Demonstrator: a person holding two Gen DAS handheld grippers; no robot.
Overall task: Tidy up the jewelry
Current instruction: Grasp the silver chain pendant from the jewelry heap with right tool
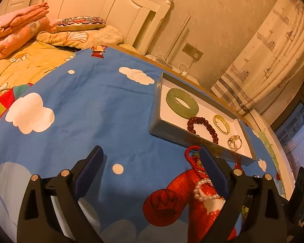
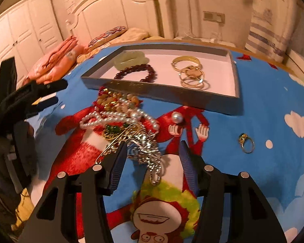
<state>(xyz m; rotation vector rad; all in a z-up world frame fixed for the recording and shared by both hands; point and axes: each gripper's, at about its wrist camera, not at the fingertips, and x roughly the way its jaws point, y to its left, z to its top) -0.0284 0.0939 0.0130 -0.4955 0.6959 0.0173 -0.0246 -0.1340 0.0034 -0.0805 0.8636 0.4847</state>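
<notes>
A grey tray (image 2: 162,93) with a white floor holds a green jade bangle (image 2: 129,59), a dark red bead bracelet (image 2: 136,73), a gold bangle (image 2: 185,60) and gold rings (image 2: 194,79). It also shows in the left wrist view (image 1: 168,136) with the jade bangle (image 1: 181,103). A tangled pile of pearl strands, beads and chains (image 2: 121,117) lies in front of it. My right gripper (image 2: 153,151) is open around the silver chain (image 2: 150,154). My left gripper (image 1: 150,156) is open and empty, left of the pile (image 1: 200,174). A loose gold ring (image 2: 246,142) and a pearl (image 2: 177,117) lie apart.
Everything sits on a blue cartoon-print cloth (image 1: 91,105) with clouds. A bed with folded pink quilts (image 1: 16,30) and pillows is behind. A curtain (image 1: 273,50) and a wall socket with cables (image 1: 192,51) are at the right rear.
</notes>
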